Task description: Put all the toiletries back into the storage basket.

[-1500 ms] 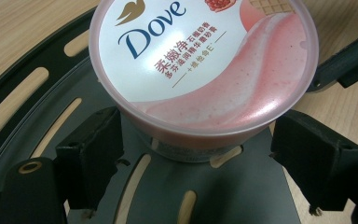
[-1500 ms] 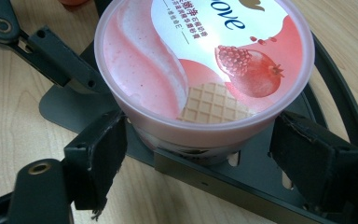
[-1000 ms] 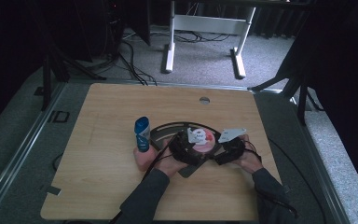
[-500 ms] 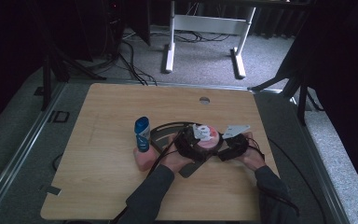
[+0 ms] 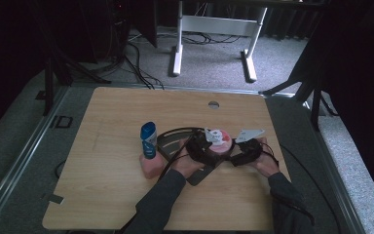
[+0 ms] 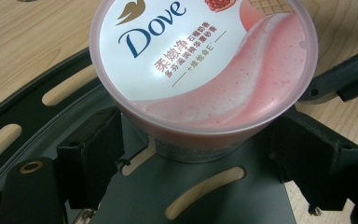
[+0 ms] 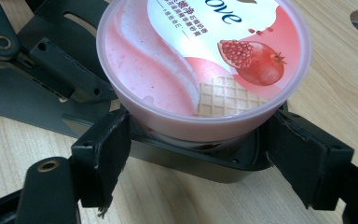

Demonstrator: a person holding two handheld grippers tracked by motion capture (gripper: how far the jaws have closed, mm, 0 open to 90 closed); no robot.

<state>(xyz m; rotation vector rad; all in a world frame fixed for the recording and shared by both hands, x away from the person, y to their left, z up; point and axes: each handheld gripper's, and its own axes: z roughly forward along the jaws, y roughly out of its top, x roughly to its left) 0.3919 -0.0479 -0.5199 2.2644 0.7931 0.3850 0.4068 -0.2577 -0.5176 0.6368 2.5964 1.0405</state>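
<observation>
Trouble can come fast here, because two claws crowd one small jar (image 6: 200, 70). The jar is pink, with a wide pink and white lid, and it sits in a dark holder (image 6: 205, 186) on the table (image 5: 126, 117). In the left gripper view the left claw (image 6: 200, 161) is open, and the jar sits between its two jaws, just under the lid. The jaws are near the jar's sides, but I see a gap on each side, so they do not pinch it yet. In the right gripper view the right claw (image 7: 196, 158) is open too, with the jar again between its jaws and close to them. In the high view both claws meet at the jar from two sides, and a blue bottle (image 5: 148, 140) stands well off to the left claw's far side. I think the lid is the tricky part. It is wider than the jar below it, so a jaw that closes too high may hit the rim and slip off. If one claw pulls before the other holds tight, the jar may tip in the holder or pop out and roll. If both squeeze at once, the jaws may bump each other. The lid looks smooth and shiny, so a weak pinch may slide.
</observation>
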